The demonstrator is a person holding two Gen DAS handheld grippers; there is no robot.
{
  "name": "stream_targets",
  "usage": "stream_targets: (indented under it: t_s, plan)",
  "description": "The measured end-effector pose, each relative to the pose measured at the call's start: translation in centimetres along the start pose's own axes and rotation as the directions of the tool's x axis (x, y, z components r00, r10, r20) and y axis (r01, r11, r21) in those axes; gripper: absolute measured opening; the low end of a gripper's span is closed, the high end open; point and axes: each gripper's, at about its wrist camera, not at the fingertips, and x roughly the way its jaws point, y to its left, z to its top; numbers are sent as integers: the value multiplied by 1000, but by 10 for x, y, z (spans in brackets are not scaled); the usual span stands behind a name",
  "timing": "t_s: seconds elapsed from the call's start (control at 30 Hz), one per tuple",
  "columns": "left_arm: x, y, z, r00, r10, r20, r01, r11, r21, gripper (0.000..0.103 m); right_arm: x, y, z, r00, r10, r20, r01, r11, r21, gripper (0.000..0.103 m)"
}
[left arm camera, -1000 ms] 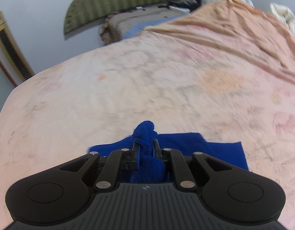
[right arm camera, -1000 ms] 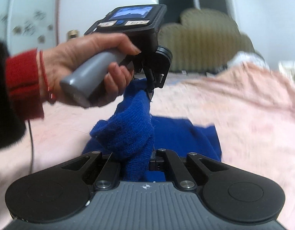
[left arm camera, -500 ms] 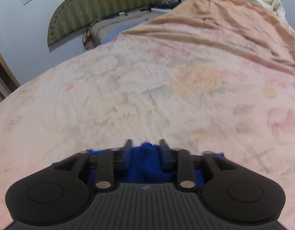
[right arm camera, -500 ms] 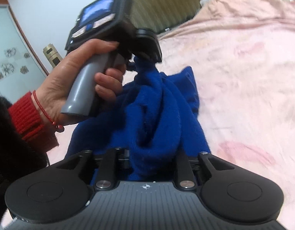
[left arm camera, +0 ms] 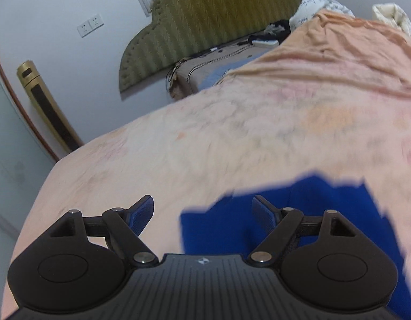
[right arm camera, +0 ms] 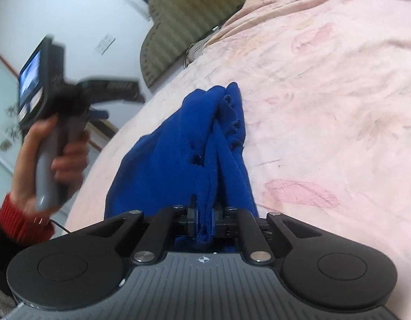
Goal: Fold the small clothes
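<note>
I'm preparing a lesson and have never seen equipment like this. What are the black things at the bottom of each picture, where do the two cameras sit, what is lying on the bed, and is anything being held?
No robot is here. A person holds a hand tool in each hand, each ending in a two-fingered claw, with a wide-angle camera looking forward along the fingers. So the black shape at the bottom of each picture is the tool itself.

The left tool's picture shows the left claw with its jaws opening and nothing between them, above a blue knitted garment on the pink bedcover.

The right tool's picture shows the right claw pinching a bunched fold of the same garment. At its left edge, the person's hand grips the left tool.
</note>
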Motion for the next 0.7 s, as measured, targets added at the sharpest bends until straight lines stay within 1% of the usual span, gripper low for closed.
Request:
stream_targets:
  t_s: [0.03,0.1,0.13,0.17,0.2,0.3,0.33,0.37,0.4,0.43,0.53,0.63,0.67,0.7]
  plan:
    - [-6,3,-14,1000,0,-8,0,1000,-1,81,-4,5,8,999,-22,24,23,999,-41,21]
    - [-17,5,-40,1000,-12,-19,12,1000,-6,81,-12,15,22,995,-64,82,73,991,-116,31]
    - [-23,5,-52,1000,-13,-24,13,1000,-12,81,-11,19,29,993,-69,98,81,987,-135,34]
    - [-28,4,-63,1000,-13,-24,13,1000,-18,81,-6,22,35,994,-56,95,70,986,-152,40]
    - [-33,4,-71,1000,-12,-23,12,1000,-21,81,1,22,39,996,-46,74,57,985,-163,46]
    - [-49,4,-88,1000,-1,0,1,1000,-26,81,26,24,39,999,-49,4,49,980,-192,47]
    - [-54,4,-92,1000,-2,9,3,1000,-25,82,33,24,37,998,-56,-11,53,979,-195,47]
    - [-58,5,-96,1000,-6,14,7,1000,-22,83,36,22,34,998,-63,-23,57,979,-194,35]
    - [-62,5,-99,1000,-14,18,14,1000,-14,84,40,21,32,996,-79,-32,71,979,-189,8]
    - [-66,6,-102,1000,-21,17,21,1000,-4,84,39,18,29,996,-83,-30,76,981,-179,10]
    - [-75,9,-109,998,-52,27,52,999,8,84,14,17,21,996,-88,-5,86,980,-178,7]
    - [-71,7,-115,998,-66,19,65,998,9,85,11,11,17,993,-110,-46,99,978,-185,7]
    - [-69,6,-115,998,-67,6,67,998,8,85,9,9,16,992,-111,-56,100,980,-175,11]
    - [-69,6,-117,997,-74,2,74,997,6,85,5,10,15,993,-103,-57,92,981,-172,17]
